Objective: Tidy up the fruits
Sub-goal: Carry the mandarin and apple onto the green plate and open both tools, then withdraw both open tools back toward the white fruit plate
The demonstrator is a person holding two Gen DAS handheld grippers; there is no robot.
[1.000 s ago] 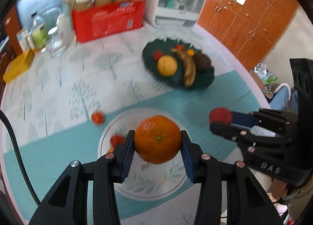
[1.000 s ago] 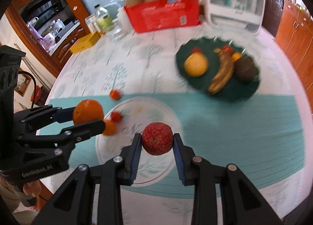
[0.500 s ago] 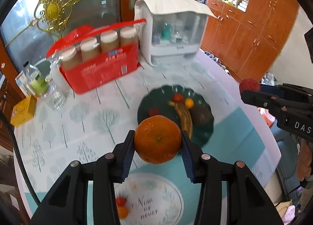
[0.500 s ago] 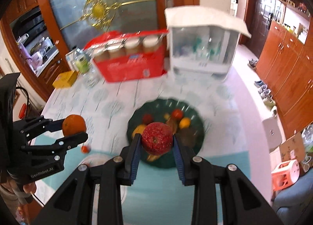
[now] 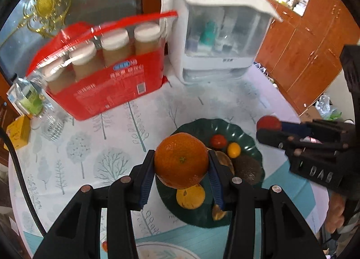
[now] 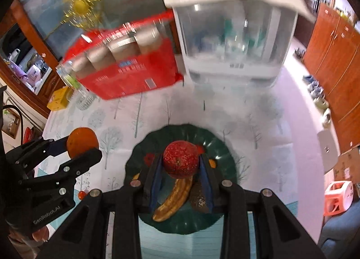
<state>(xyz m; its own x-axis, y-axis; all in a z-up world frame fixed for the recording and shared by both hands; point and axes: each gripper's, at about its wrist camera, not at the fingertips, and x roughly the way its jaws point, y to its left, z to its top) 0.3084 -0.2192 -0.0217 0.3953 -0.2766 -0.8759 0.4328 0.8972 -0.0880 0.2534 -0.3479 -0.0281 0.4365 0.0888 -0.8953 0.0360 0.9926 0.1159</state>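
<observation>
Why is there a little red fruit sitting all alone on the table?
One small red fruit lies on the tablecloth beside the green plate, apart from the rest. The orange and red apple are held in grippers.

A tree-print tablecloth (image 5: 108, 164) bears a green plate (image 5: 252, 146), red carton (image 5: 108, 92), white cabinet (image 5: 216, 40) and teal mat (image 6: 265, 232).

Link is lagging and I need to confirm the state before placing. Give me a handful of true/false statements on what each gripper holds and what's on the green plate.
1. The left gripper grips an orange. True.
2. The right gripper is empty. False: it is shut on a red apple.
3. A banana lies on the green plate. True.
4. The green plate holds no fruit. False: several pieces lie on it.
5. The red box stands behind the plate. True.
</observation>
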